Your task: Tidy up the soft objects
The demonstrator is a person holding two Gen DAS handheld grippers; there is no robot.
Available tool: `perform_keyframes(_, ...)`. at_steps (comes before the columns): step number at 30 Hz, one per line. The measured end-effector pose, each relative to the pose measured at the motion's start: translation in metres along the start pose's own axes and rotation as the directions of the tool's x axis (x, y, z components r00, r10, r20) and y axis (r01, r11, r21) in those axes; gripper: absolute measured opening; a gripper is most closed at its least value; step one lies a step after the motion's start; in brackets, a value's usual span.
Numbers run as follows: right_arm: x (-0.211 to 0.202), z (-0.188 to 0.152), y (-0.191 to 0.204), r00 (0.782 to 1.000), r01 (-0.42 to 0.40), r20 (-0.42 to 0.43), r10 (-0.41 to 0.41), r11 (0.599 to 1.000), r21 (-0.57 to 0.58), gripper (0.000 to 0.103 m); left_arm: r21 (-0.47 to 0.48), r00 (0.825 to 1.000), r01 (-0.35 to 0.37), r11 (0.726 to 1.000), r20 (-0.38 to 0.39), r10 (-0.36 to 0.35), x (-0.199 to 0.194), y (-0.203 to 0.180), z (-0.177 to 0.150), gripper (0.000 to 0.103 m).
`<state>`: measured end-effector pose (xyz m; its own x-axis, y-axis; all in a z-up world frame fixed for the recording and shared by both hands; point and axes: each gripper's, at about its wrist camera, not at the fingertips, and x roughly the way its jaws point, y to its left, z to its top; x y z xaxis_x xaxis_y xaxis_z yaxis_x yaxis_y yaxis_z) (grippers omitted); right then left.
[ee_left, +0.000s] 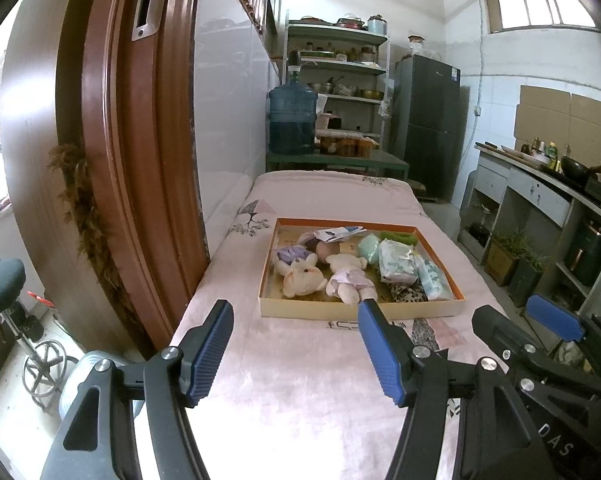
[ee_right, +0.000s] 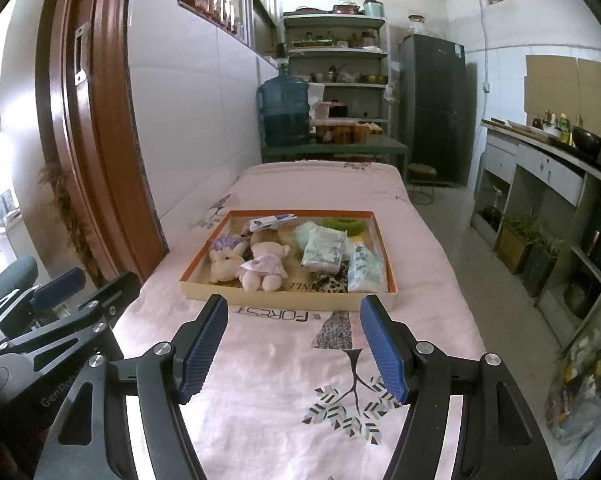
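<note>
A shallow cardboard tray (ee_left: pixel 340 312) (ee_right: pixel 260 300) with an orange rim lies on the pink cloth. It holds a cream plush rabbit (ee_left: pixel 302 276) (ee_right: pixel 224 264), a plush doll in a lilac dress (ee_left: pixel 350 278) (ee_right: pixel 262 268), tissue packs (ee_left: pixel 396 262) (ee_right: pixel 324 252), a green scrunchie (ee_right: pixel 342 224) and a leopard-print piece (ee_left: pixel 406 292). My left gripper (ee_left: pixel 296 352) is open and empty, short of the tray's near edge. My right gripper (ee_right: pixel 294 348) is open and empty, also in front of the tray. The right gripper shows in the left wrist view (ee_left: pixel 516 324).
The pink printed cloth (ee_right: pixel 280 400) covers a long table. A brown door frame (ee_left: pixel 132 160) and white wall stand at left. A blue water jug (ee_left: pixel 292 120), shelves (ee_left: pixel 340 64) and a dark fridge (ee_left: pixel 428 120) are behind. A kitchen counter (ee_left: pixel 548 184) runs along the right.
</note>
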<state>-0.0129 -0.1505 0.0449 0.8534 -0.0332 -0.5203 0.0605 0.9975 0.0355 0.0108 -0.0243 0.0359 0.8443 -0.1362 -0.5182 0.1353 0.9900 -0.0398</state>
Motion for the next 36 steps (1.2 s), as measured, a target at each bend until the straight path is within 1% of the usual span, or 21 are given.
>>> perform_keyframes(36,0.0003,-0.0012,0.0010,1.000,-0.005,-0.003,0.005,1.000,0.002,0.071,0.000,1.000,0.000,1.000,-0.001,0.000,0.0016,-0.0003,-0.0021,0.064)
